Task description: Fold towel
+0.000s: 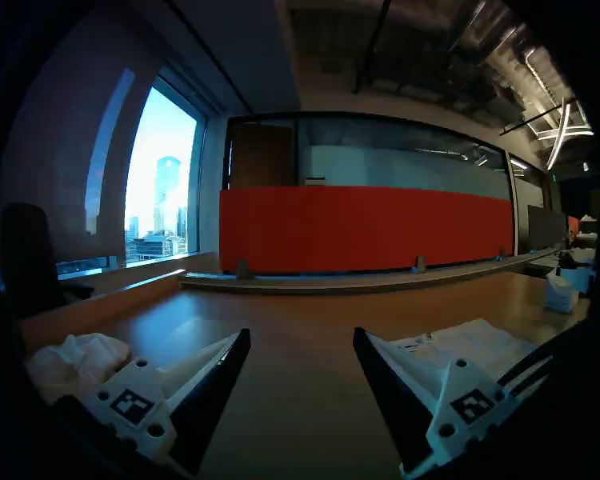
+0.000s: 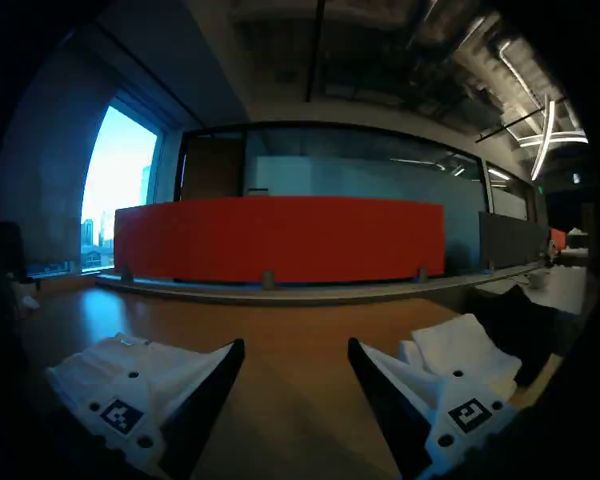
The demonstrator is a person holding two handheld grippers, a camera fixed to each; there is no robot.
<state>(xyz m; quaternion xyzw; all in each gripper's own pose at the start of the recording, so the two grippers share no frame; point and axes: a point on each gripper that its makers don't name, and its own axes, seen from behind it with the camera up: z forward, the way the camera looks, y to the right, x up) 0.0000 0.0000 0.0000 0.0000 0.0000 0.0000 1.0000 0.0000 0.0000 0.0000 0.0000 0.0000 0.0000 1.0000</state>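
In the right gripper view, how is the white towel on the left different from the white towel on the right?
The left towel lies spread out flat and thin; the right towel is folded into a thicker, neat stack. The right towel lies right beside a dark thing, while the left towel lies far from it. Both are white and rest on the wooden table.

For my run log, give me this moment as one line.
left claw open, empty | right claw open, empty | crumpled towel untouched on table | fold not yet started
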